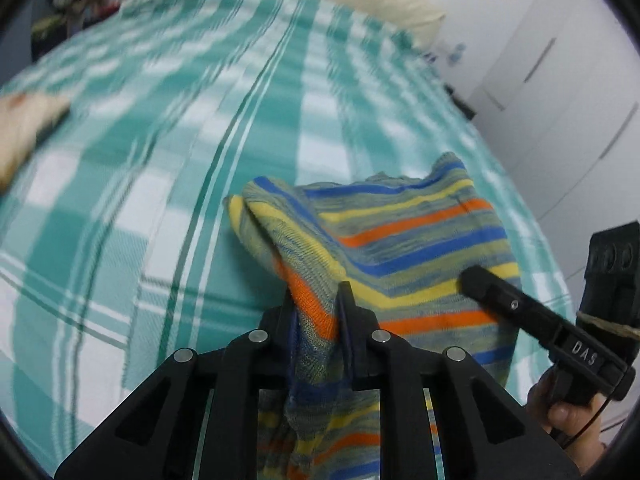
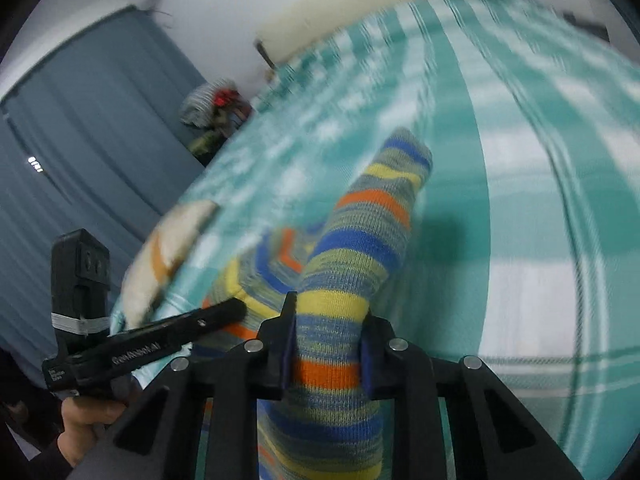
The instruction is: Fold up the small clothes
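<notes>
My left tongs [image 1: 316,296] are clenched on a bunched edge of the striped knit garment [image 1: 404,232]. My right tongs [image 2: 326,320] grip another rolled fold of the same garment [image 2: 360,240]. Cloth hangs between both, lifted above the bed's teal checked sheet [image 1: 160,168]. Beyond, a cream folded item [image 2: 168,252] lies on the sheet's left side. Farthest: cream pillow [image 1: 384,0], blurred clothes pile [image 2: 212,108], blue curtain [image 2: 80,120].

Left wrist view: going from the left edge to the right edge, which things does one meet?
Beige cloth → left gripper pinching the striped garment → right gripper → person's hand holding it.
</notes>
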Demonstrator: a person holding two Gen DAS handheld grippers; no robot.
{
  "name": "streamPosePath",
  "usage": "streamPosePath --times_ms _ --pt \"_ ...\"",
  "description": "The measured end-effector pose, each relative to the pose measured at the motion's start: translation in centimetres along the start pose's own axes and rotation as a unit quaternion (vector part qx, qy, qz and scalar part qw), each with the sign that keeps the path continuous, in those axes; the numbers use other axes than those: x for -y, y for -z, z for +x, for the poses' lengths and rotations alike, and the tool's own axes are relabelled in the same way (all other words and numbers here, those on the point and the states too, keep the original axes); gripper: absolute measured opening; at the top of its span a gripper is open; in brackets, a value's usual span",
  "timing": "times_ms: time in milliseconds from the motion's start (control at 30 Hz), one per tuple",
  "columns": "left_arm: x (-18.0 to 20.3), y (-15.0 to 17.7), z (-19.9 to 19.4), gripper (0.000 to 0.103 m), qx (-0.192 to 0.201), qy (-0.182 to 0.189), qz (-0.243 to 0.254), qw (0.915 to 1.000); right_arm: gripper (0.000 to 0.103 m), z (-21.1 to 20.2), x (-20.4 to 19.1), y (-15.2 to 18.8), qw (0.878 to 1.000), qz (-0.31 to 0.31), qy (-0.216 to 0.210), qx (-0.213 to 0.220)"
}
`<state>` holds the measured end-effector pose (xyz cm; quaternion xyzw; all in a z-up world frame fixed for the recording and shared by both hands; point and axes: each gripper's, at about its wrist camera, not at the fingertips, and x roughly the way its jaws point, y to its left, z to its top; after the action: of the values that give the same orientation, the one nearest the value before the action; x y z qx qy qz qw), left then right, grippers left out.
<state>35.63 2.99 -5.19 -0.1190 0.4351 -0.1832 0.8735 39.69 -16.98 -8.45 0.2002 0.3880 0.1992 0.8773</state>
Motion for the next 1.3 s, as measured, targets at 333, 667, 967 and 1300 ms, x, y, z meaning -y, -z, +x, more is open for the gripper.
streamPosePath --times_ms 333,667,967,1300 --pt "-1.2 5.5 2.3 0.063 -0.07 -0.175 0.058 0.9803 0.084 -2.2 3.8 1.5 0.984 0.021 0.164 -0.068" --pt "5.1 11.6 -8.9 0.101 0.041 -0.325 0.121 0.9371 0.102 -10.8 -2.0 9.1 0.969 -0.08 0.222 -0.071" --pt "6.6 14.0 -15.9 0.101 -0.019 -0.236 0.053 0.9701 0.103 -17.5 -7.8 10.6 0.968 -0.103 0.221 -0.059" --pt "7.9 14.2 -17.4 0.101 0.005 -0.255 0.056 0.9653 0.103 -19.8 -10.0 10.9 0.965 -0.099 0.237 -0.055"
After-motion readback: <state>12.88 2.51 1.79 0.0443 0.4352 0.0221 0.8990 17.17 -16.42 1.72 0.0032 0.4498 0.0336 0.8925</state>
